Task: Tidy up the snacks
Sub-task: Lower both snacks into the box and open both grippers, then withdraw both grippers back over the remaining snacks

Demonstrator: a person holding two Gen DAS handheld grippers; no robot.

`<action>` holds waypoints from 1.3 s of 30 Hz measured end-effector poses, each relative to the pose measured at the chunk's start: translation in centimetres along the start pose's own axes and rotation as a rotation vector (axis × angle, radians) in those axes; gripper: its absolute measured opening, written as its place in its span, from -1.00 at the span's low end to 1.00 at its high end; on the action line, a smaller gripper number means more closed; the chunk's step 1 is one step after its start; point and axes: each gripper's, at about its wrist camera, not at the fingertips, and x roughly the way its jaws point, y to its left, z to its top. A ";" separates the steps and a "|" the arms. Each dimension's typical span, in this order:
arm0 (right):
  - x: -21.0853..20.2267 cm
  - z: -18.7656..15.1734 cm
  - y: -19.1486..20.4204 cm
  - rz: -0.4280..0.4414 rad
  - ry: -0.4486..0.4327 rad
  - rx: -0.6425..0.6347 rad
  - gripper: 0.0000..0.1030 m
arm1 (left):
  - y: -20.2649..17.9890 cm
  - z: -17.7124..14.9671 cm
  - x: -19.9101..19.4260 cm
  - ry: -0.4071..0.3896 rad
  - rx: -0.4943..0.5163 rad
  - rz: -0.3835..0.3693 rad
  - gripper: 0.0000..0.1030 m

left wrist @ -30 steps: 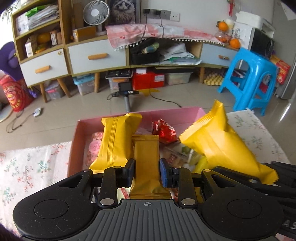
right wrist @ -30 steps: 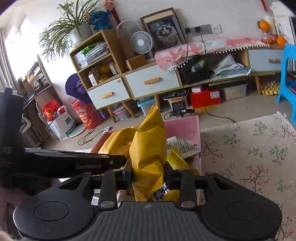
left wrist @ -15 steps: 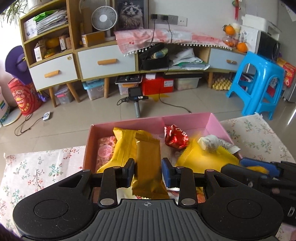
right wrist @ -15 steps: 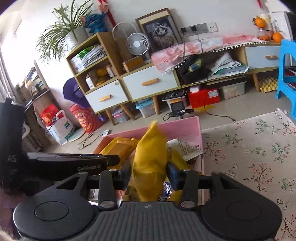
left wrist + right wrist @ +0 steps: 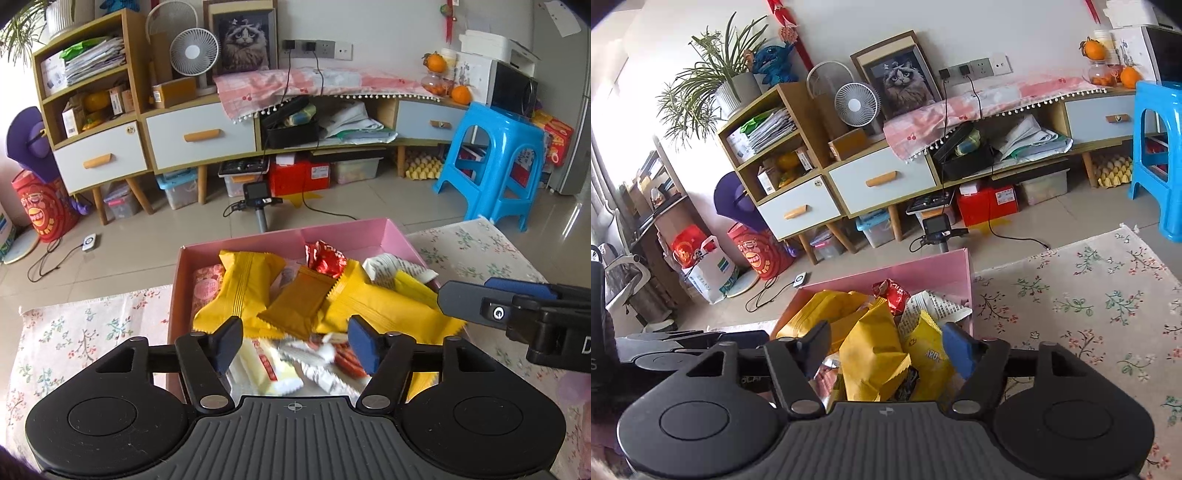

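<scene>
On the floral-cloth worktop [image 5: 74, 332], left side, the left hand-held gripper [image 5: 293, 343] now stands open and empty – the flat amber foil snack packet [image 5: 301, 304] it clamped a second ago lies inside the pink cardboard box [image 5: 343, 232]. Right of it, the right hand-held gripper [image 5: 886, 347] has likewise opened – its puffy yellow snack bag [image 5: 873, 349] rests on the pile. Both deposits appear complete.

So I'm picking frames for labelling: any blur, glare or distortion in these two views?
Left wrist view: small wrappers between the open left gripper fingers are motion-blurred; the tiled floor shows glare at right. Right wrist view: window light blows out the left edge by the plant; the cabinet bows from fisheye.
</scene>
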 end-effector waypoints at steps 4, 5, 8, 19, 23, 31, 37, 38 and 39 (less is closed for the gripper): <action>-1.1 -0.3 0.7 0.002 0.001 -0.024 0.34 | 0.0 -0.9 -1.3 0.003 0.008 0.001 0.36; -1.3 -0.4 0.9 0.001 0.002 -0.032 0.38 | 0.0 -1.1 -1.7 0.004 0.008 0.001 0.40; -2.1 -0.6 1.5 -0.003 0.009 -0.053 0.51 | 0.2 -1.9 -2.7 0.004 -0.001 0.003 0.50; -4.3 -2.3 3.3 -0.042 0.042 -0.109 0.76 | 2.4 -5.8 -5.8 0.017 -0.067 0.023 0.75; -4.8 -3.2 3.6 -0.063 0.060 -0.138 0.83 | 3.3 -7.5 -6.6 0.023 -0.081 0.043 0.84; -5.1 -5.4 3.8 -0.121 0.113 -0.234 0.83 | 5.3 -11.4 -7.0 0.032 -0.131 0.073 0.88; -5.1 -6.4 3.3 -0.150 0.136 -0.272 0.83 | 6.3 -12.9 -7.1 0.025 -0.174 0.109 0.88; -5.0 -6.6 3.1 -0.160 0.138 -0.277 0.83 | 6.4 -13.1 -7.2 0.023 -0.184 0.104 0.88; -5.0 -6.8 2.9 -0.168 0.140 -0.278 0.83 | 6.4 -13.4 -7.2 0.026 -0.193 0.102 0.89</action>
